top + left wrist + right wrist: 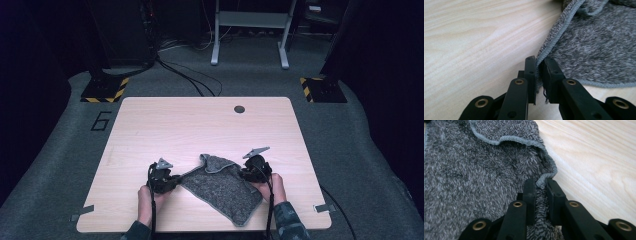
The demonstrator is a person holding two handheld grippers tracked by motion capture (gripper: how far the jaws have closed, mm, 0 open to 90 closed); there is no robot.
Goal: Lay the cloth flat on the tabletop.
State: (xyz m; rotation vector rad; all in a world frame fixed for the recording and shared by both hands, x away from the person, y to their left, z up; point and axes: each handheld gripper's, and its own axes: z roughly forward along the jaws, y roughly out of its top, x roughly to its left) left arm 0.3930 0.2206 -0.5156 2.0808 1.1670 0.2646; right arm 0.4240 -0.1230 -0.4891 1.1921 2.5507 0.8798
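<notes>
Both claws, left claw [539,65] and right claw [541,185], pinch the grey cloth's [222,187] hem, hiding the nipped edge.

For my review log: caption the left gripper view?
Left gripper clamped on the grey cloth's hemmed edge over the table.

The high view looks forward and down from above the near edge of the pale wooden tabletop [165,125], taking in all of it and the floor beyond. Each gripper view sits low and very close, looking along its own black jaws. All three share the grey fleecy cloth with its pale-blue hem [223,187] [596,47] [474,177] near the near edge.
</notes>
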